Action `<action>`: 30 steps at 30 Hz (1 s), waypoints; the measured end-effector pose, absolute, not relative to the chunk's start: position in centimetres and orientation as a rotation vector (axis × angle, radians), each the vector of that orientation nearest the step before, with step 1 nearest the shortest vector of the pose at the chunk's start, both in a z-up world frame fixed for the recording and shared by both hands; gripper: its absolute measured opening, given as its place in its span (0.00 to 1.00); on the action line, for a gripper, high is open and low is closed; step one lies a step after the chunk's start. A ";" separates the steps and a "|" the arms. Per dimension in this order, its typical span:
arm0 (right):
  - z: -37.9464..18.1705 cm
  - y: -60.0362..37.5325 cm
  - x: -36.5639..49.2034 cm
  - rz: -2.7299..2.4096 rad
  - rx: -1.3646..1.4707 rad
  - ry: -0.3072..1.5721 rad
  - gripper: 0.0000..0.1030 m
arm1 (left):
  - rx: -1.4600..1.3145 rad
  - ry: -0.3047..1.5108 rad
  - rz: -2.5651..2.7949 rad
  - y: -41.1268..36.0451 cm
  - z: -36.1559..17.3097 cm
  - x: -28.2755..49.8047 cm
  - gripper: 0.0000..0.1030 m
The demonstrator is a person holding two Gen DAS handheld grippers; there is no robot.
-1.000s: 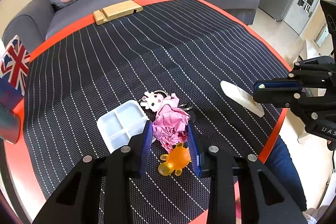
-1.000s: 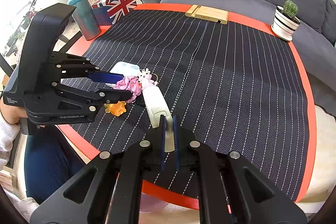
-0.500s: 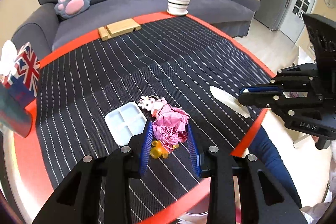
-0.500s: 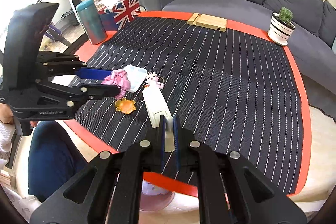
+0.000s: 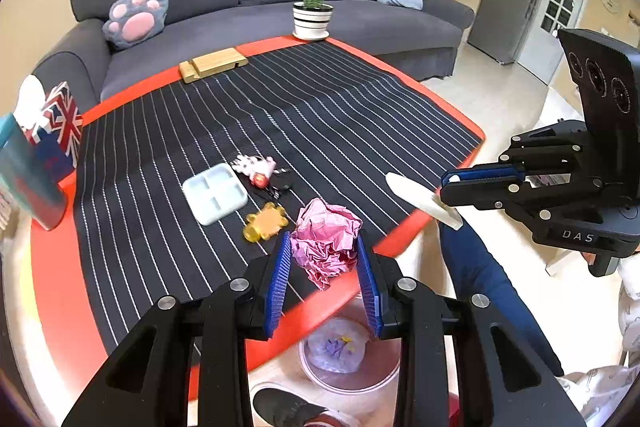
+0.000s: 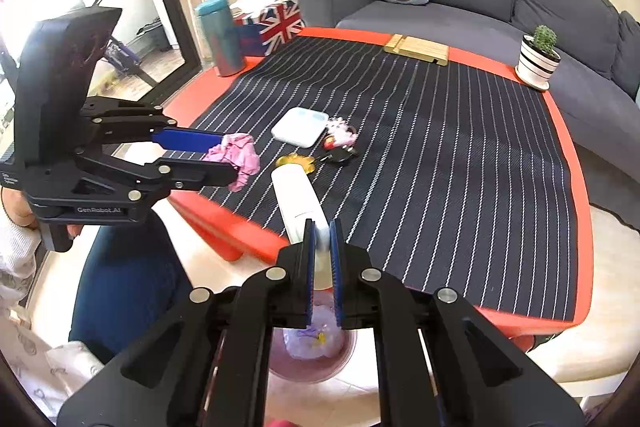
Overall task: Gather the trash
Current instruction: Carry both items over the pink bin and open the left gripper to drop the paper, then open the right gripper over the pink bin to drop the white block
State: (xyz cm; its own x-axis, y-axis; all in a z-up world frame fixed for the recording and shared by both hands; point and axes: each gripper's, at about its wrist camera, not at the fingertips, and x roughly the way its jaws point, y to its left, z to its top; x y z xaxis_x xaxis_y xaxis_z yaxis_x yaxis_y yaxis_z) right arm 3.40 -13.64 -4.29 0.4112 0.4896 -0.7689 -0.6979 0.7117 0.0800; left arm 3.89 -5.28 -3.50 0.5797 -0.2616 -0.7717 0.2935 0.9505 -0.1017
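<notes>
My left gripper (image 5: pixel 323 247) is shut on a crumpled pink paper ball (image 5: pixel 326 241), held in the air over the table's near red edge. From the right wrist view the same pink paper ball (image 6: pixel 236 159) sticks out of the left gripper (image 6: pixel 228 157). My right gripper (image 6: pixel 321 235) is shut on one end of a flat white tube (image 6: pixel 298 205), which points out over the table edge; that white tube (image 5: pixel 422 197) shows in the right gripper (image 5: pixel 450 189) at the right of the left wrist view. A pink trash bin (image 5: pixel 348 359) with a plastic liner stands on the floor below both grippers.
On the striped mat (image 5: pixel 280 115) lie a white compartment tray (image 5: pixel 215 193), an orange gel toy (image 5: pixel 265 223), and a pink plush keychain with keys (image 5: pixel 260 169). A teal bottle (image 6: pixel 220 35), flag tissue box (image 6: pixel 276 23), wooden stand (image 6: pixel 416 47) and potted cactus (image 6: pixel 538 57) line the table's edges. A person's leg (image 5: pixel 480 267) is alongside.
Both grippers drew back from the mat and rose, carrying the pink paper and the white tube out past the table's near edge. The bin has come into view below them.
</notes>
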 end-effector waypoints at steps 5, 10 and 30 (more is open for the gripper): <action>-4.3 -14.0 1.1 0.771 -0.274 0.862 0.07 | 0.044 0.890 -0.341 -6.2 -3.4 2.0 0.31; -4.4 -14.7 -0.3 0.771 -0.263 0.864 0.07 | 0.035 0.899 -0.361 -6.9 -3.9 0.5 0.31; -5.5 -16.2 -1.5 0.760 -0.224 0.885 0.07 | -0.009 0.919 -0.327 -7.2 -6.0 -0.8 0.91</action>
State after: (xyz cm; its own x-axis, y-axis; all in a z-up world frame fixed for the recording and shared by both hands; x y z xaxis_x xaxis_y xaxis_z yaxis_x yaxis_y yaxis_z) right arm -1.51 -16.22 -5.55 0.3957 0.5054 -0.7668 -0.6815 0.7213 0.1237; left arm -0.82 -7.17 -5.95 0.5610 -0.2813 -0.7786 0.2737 0.9506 -0.1463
